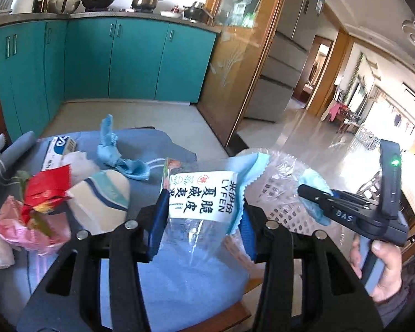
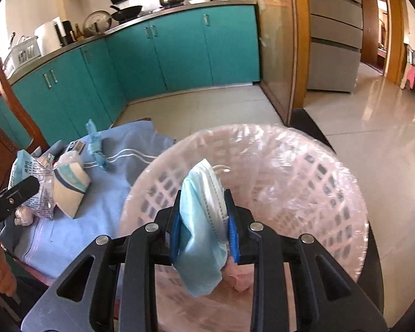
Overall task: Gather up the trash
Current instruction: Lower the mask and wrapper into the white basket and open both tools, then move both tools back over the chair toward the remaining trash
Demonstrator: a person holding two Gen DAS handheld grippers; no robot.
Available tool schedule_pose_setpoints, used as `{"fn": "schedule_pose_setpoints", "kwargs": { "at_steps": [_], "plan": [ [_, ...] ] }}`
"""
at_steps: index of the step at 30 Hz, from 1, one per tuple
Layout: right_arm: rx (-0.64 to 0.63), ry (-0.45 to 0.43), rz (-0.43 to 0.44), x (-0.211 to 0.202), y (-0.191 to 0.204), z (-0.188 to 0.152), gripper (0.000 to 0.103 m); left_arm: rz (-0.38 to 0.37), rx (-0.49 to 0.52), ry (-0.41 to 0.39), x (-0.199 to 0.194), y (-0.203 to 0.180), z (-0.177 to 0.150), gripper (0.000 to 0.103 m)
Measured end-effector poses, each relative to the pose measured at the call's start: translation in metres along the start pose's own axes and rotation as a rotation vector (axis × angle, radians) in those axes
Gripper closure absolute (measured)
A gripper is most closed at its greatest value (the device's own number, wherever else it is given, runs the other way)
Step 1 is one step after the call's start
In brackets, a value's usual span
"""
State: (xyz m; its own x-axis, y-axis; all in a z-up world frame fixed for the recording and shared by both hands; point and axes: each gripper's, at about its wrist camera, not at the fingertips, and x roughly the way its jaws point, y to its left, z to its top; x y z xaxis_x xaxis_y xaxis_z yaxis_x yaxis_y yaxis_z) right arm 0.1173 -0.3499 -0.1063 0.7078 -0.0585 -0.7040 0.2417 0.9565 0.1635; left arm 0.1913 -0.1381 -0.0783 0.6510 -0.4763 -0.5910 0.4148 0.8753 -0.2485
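Over the pink lattice plastic basket lined with clear film (image 2: 304, 182), the right gripper (image 2: 203, 221) is pinching a crumpled light-blue face mask (image 2: 200, 229), ready for dropping in; beside the basket, the left gripper (image 1: 202, 221) is clamping a clear snack wrapper with a white label (image 1: 199, 204).

Both cams ride low, looking forward along their own fingers toward the teal cabinets (image 1: 110, 55) and stove wall. Left wrist view sits close over the blue-cloth table (image 1: 157, 144), with the hallway off to its right. Right wrist view hangs right above the pink basket (image 2: 290, 166), table at its left. They share the table, basket, cabinets and floor.
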Motion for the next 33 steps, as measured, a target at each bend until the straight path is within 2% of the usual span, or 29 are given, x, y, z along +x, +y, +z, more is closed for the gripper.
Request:
{"fn": "schedule_pose_setpoints", "kwargs": {
  "at_steps": [2,4,6,7,8,11,13,15,18,20,23,26,29,33],
  "plan": [
    [0.015,0.012,-0.027,0.000,-0.009,-0.001,0.074,-0.012,0.003,0.013,0.007,-0.011,0.000,0.055],
    [0.047,0.013,-0.019,-0.003,-0.023,-0.001,0.073,-0.007,0.023,0.026,0.016,-0.027,0.004,0.055],
    [0.064,0.005,-0.018,-0.007,-0.031,-0.001,0.053,-0.011,0.047,0.029,0.024,-0.041,0.008,0.055],
    [0.085,-0.021,-0.043,-0.013,-0.038,0.000,0.030,-0.022,0.059,0.035,0.029,-0.049,0.009,0.054],
    [0.100,-0.043,-0.056,-0.018,-0.040,0.001,0.020,-0.041,0.076,0.049,0.039,-0.060,0.011,0.054],
    [0.194,-0.139,-0.073,-0.039,-0.059,0.004,0.020,-0.073,0.118,0.105,0.066,-0.082,0.011,0.053],
    [0.298,-0.209,-0.077,-0.055,-0.080,0.003,0.020,-0.078,0.155,0.158,0.090,-0.098,0.007,0.047],
    [0.360,-0.246,-0.067,-0.062,-0.093,0.001,0.020,-0.087,0.173,0.182,0.103,-0.104,0.002,0.029],
    [0.410,-0.272,-0.077,-0.067,-0.105,-0.001,0.020,-0.079,0.168,0.180,0.104,-0.102,-0.003,0.018],
    [0.408,-0.249,-0.063,-0.062,-0.104,0.000,0.020,-0.071,0.162,0.154,0.095,-0.096,0.000,0.012],
    [0.383,-0.214,-0.042,-0.051,-0.091,0.002,0.020,0.008,0.134,0.071,0.066,-0.071,0.007,0.010],
    [0.331,-0.190,-0.013,-0.039,-0.061,0.008,0.020,0.126,0.107,-0.012,0.036,-0.043,0.013,0.008],
    [0.273,-0.176,0.028,-0.030,-0.030,0.014,0.020,0.303,0.076,-0.102,0.004,-0.006,0.021,0.007],
    [0.179,-0.139,0.114,-0.011,0.024,0.019,0.020,0.484,0.044,-0.129,-0.020,0.036,0.025,0.006]
  ]
}}
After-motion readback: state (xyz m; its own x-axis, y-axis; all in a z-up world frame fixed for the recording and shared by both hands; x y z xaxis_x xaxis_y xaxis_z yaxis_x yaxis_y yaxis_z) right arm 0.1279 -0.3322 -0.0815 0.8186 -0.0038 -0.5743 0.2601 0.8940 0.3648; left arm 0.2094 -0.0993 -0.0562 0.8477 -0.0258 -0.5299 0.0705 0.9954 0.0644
